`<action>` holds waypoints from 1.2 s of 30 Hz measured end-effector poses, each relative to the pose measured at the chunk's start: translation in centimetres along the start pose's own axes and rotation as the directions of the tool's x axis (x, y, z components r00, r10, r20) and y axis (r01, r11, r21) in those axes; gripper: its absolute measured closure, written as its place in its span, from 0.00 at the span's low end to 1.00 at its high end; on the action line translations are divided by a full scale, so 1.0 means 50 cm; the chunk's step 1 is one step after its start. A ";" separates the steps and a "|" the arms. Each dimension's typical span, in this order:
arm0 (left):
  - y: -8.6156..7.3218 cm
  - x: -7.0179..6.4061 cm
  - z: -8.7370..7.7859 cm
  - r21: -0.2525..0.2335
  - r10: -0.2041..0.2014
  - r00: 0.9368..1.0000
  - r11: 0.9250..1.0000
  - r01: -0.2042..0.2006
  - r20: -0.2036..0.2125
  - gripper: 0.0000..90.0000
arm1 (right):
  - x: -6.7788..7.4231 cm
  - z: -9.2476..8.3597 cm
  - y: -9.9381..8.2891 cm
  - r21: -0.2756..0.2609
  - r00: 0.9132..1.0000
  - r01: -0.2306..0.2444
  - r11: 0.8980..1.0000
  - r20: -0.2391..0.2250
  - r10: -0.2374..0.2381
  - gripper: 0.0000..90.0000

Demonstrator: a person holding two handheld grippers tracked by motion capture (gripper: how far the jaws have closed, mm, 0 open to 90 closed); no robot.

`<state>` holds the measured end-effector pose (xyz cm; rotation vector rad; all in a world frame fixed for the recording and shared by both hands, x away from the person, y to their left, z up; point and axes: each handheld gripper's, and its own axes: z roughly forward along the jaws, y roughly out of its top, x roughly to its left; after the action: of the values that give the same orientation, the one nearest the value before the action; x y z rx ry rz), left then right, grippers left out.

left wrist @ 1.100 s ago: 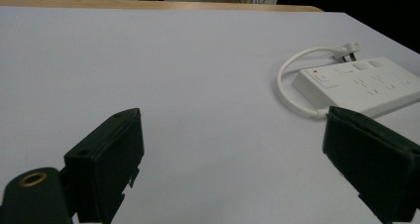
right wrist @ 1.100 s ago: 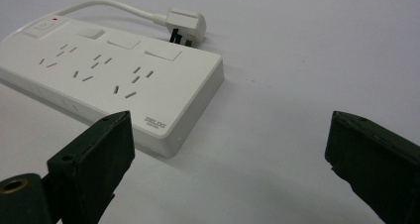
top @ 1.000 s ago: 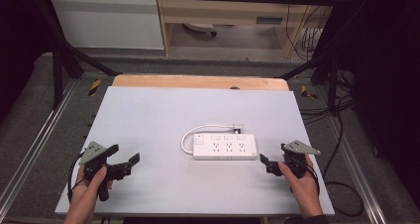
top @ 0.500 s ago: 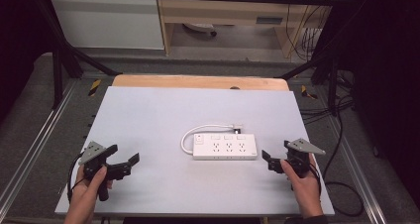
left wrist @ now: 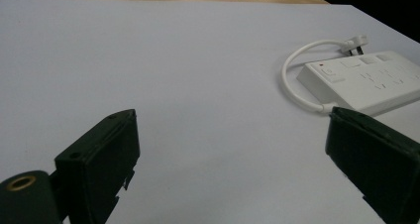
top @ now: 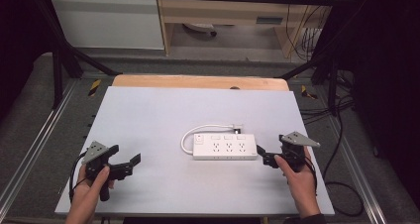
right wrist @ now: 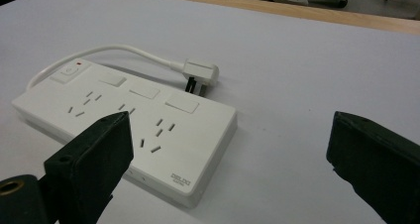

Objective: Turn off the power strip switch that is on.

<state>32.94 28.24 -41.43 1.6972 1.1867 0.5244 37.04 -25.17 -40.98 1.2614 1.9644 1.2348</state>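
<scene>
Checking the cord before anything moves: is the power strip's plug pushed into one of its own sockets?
No, the plug lies on the table behind the power strip, its sockets bare.

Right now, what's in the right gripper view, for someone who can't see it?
A white power strip lies flat on a pale table, its short cord curling to a plug behind it. The right tool is open, jaws wide apart, just short of the strip's near end.

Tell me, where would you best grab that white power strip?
Probably across the short end of the power strip nearest the right gripper, coming in from the right. The strip lies flat, and that end is bare. The cord loops out of the far end, with the plug lying behind the strip. The right gripper's jaws stand wide open.
</scene>
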 end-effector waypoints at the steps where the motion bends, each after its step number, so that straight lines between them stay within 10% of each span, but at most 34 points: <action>1: 0.000 0.000 0.000 0.000 -0.004 1.000 1.000 0.004 -0.001 0.07 | 0.003 0.001 0.004 0.004 1.000 0.002 1.000 -0.002 -0.002 0.05; 36: 0.002 0.004 -0.003 0.017 -0.039 0.999 0.999 0.039 0.014 0.07 | 0.087 0.071 0.136 -0.045 0.995 0.076 0.996 -0.067 -0.079 0.06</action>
<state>32.96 28.51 -41.29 1.6855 1.2143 0.4792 40.84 -18.70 -36.38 1.1248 2.0048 1.2903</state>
